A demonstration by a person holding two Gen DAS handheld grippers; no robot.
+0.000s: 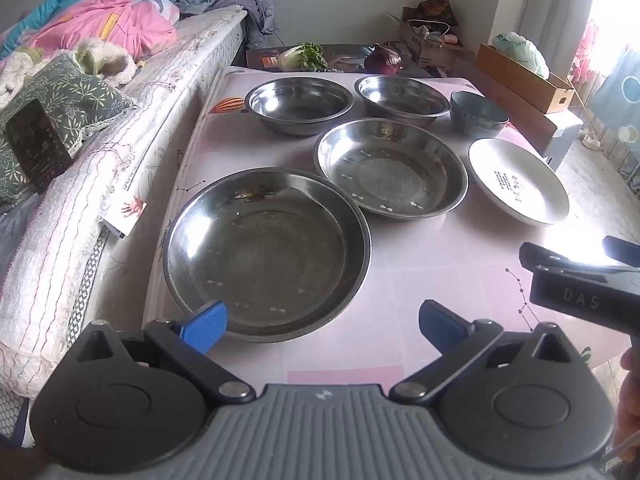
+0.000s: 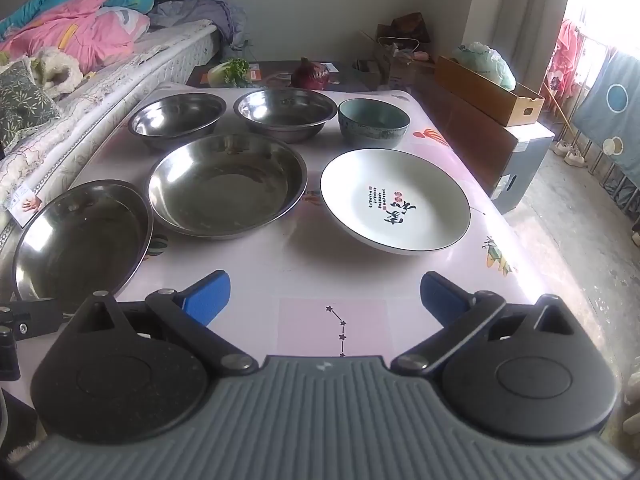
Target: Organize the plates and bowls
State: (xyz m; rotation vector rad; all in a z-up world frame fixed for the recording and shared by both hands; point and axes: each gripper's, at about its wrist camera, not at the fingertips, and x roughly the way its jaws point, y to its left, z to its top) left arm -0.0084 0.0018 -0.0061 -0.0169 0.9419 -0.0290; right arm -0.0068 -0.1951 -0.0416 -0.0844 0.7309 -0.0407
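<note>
On the pink table sit two steel plates, near and middle. Behind them are two steel bowls, left and right. A teal ceramic bowl and a white ceramic plate are to the right. My left gripper is open and empty at the near plate's front rim. My right gripper is open and empty over bare table, in front of the white plate.
A bed with bedding runs along the table's left side. Vegetables and a purple cabbage lie behind the table. A wooden box and cartons stand at the right. The right gripper's body shows at the right.
</note>
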